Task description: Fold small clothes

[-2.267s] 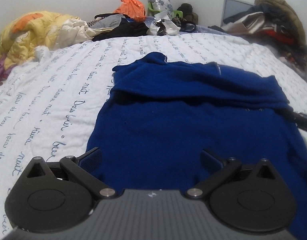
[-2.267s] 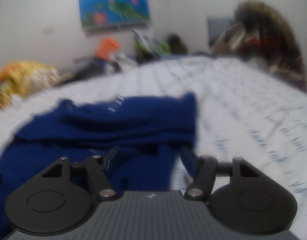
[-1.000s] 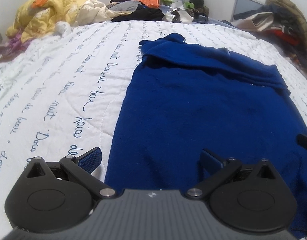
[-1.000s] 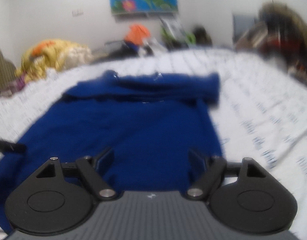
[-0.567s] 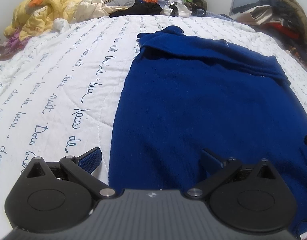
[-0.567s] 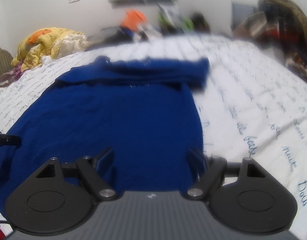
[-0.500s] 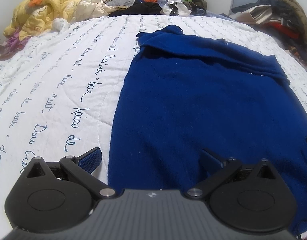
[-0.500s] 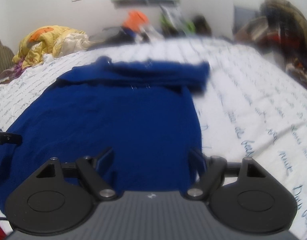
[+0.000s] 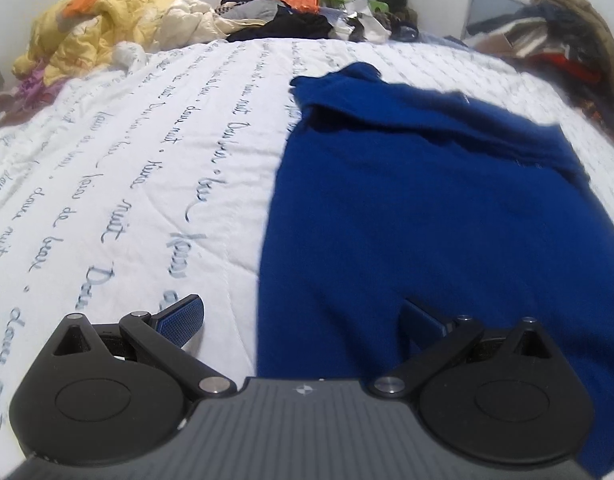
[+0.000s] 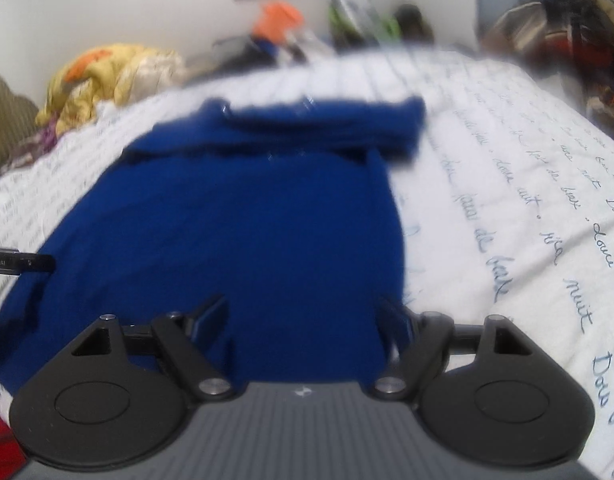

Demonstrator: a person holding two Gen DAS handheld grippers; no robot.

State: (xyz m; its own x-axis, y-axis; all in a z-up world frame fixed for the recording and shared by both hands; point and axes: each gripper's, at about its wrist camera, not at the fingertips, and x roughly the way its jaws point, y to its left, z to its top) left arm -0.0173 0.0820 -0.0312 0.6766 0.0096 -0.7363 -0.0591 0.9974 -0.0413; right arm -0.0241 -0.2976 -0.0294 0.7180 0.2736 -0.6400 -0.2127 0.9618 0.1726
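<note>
Pulled back to near hem of dark blue knitted garment [image 9: 427, 200]; left tool [image 9: 303, 316] and right tool [image 10: 303, 312] wide open, empty. Risk: snagging quilt.

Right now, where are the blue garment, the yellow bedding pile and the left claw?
blue garment [image 9: 447, 208]: left wrist view, middle of its flat body.
yellow bedding pile [image 9: 95, 28]: left wrist view, centre of the crumpled heap.
left claw [image 9: 303, 318]: left wrist view, midway between its fingertips.
</note>
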